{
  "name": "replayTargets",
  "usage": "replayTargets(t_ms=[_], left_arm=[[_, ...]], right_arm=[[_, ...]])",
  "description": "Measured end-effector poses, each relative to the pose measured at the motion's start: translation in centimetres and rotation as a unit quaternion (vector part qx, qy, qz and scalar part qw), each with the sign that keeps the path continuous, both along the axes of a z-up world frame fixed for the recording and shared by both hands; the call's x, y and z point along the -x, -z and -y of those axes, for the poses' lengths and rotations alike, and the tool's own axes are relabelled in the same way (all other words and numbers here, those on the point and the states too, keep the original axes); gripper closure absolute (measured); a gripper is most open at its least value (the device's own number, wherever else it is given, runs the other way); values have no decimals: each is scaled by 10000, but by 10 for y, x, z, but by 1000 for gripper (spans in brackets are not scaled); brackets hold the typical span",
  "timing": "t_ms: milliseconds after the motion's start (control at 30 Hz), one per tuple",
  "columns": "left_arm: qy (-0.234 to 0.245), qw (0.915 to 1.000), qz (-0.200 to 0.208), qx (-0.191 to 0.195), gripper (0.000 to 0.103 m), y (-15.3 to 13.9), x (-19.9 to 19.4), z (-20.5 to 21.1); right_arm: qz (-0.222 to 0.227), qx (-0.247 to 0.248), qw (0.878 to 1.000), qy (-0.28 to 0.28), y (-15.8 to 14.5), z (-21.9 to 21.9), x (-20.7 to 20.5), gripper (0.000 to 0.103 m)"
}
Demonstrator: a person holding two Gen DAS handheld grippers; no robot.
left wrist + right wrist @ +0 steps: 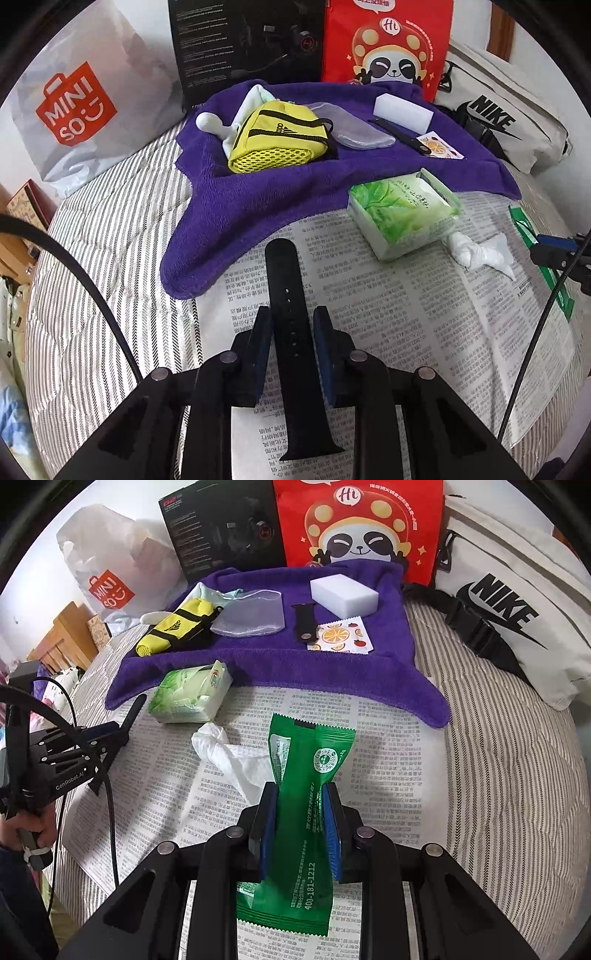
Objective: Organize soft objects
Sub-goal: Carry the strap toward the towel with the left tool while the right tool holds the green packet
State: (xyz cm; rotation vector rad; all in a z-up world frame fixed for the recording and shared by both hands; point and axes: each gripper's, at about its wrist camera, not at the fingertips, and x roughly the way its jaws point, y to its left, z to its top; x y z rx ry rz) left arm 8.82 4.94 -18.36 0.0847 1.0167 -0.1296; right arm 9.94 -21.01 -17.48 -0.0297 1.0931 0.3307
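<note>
Closest in, the right gripper (301, 786) is clamped on a green sachet (314, 746). Its pads pinch the foil into a waist at mid-length, and both crimped ends hang free. The left gripper (291, 310) straddles a black watch strap (284, 266) that runs straight out along its fingers. The pads stand narrowly apart with a sliver of gap on each side, so it does not appear to be squeezing the strap.

Both grippers sit over the newspaper (406, 332). Just left of the right gripper's tips lies a crumpled tissue (229, 753). Ahead and left of that is a green tissue pack (188, 694), touching the near hem of the purple towel (258, 664).

The towel seems to be the collecting place. The matching strap half (304, 622) already lies there, beside a fruit-print sachet (338, 635) and in front of a white sponge (345, 592). A clear pouch (251, 616) and a yellow Adidas pouch (173, 627) lie to their left.

To do this step well, the left jaws should probably close squarely on the strap's edges before any lift, so it does not twist out.

The towel's near strip, straight ahead of the right gripper, is bare and the easiest landing. Its hem is raised and could snag a dangling sachet end. A red panda bag (358, 524) and a black box (221, 528) wall off the back.
</note>
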Motion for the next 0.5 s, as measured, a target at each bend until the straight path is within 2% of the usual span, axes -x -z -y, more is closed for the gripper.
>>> replayTargets(t_ms=[100, 200, 500], left_arm=[[4, 10000, -6, -15, 83, -1, 0, 1], [-20, 9997, -86, 220, 83, -6, 0, -3], [-35, 9991, 139, 389, 83, -38, 2, -7]], right_arm=[[11, -36, 10000, 1, 0, 1, -1, 79], [80, -70, 9999, 8, -4, 3, -1, 79], [211, -86, 9997, -13, -18, 5, -9, 79]])
